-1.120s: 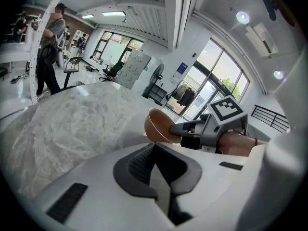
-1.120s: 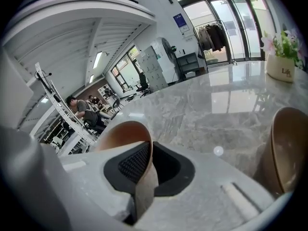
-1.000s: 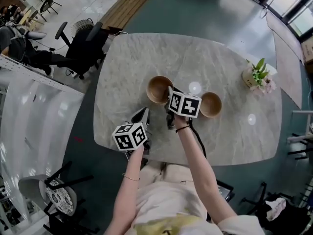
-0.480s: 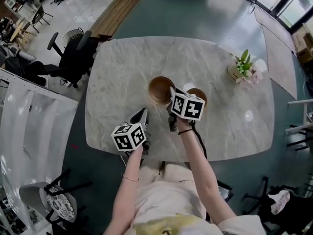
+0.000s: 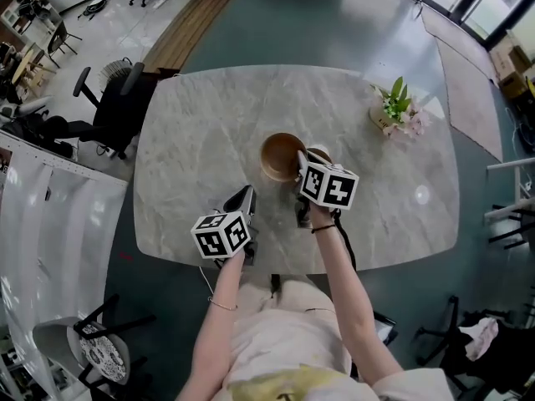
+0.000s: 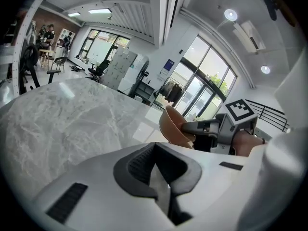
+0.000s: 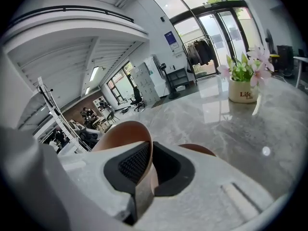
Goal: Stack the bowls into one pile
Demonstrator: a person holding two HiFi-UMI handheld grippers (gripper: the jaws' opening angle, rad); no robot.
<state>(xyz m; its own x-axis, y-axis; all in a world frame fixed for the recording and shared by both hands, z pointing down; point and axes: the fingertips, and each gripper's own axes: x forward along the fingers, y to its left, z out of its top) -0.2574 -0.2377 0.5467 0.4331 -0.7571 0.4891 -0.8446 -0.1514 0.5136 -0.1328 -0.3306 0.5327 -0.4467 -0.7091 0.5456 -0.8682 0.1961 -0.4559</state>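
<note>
One wooden bowl (image 7: 122,132) is clenched by right gripper (image 7: 150,165) fingers; left gripper (image 6: 157,172) fingers seem closed, empty.

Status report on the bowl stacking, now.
Left tool shut, empty. Right tool shut on first bowl at its rim, tilted, close beside second bowl, not yet stacked. Flower pot off to the side.

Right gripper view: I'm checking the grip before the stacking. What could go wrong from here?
1. The right gripper pinches the held bowl by its thin rim alone, so the bowl may tilt or slip out.
2. The second bowl is mostly hidden behind the gripper, so the held bowl may land off-centre and knock it aside.
</note>
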